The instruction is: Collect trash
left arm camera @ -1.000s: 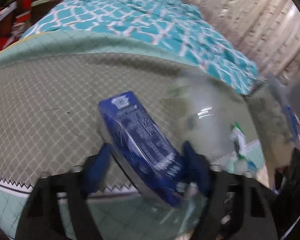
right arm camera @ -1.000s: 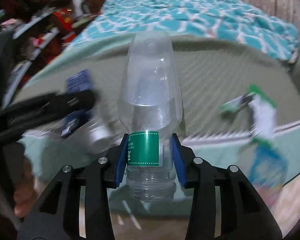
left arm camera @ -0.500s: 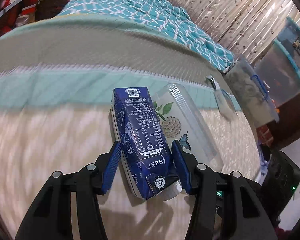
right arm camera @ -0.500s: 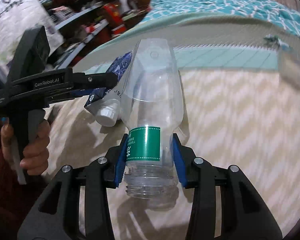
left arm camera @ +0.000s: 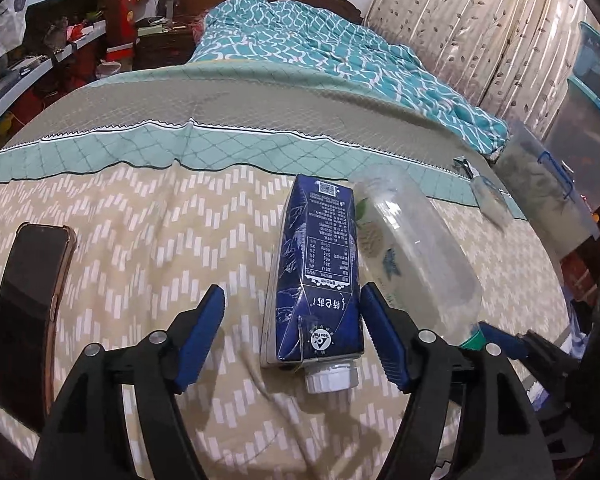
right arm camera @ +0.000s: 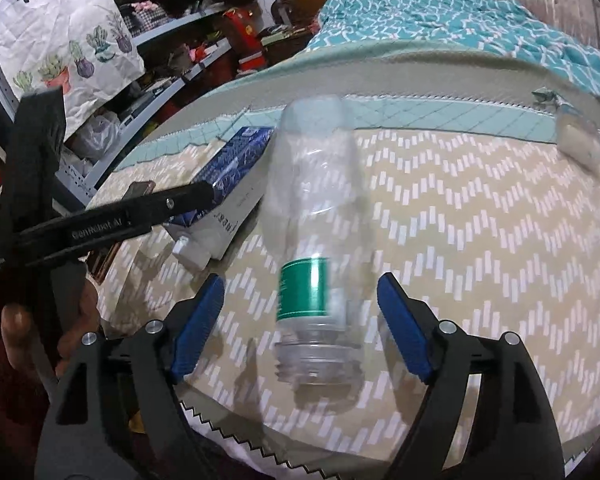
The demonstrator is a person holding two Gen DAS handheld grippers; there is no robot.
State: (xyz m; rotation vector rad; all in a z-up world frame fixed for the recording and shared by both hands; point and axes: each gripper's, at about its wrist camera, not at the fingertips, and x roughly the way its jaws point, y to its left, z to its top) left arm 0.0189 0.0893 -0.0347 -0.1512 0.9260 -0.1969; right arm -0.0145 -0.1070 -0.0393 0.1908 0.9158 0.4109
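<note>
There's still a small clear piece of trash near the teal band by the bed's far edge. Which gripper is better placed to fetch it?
Right, probably. The right gripper has just opened off the clear bottle, and the clear scrap lies on its side of the bed.

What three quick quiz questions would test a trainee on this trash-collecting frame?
1. True or false: the left tool clamps the blue carton.
2. The clear bottle between the right tool's pads has a label of what colour?
3. What lies at the left in the left wrist view? A) phone B) spoon C) cup

Key: 1 false, its pads stand apart, having just opened; 2 green; 3 A, the phone.
</note>
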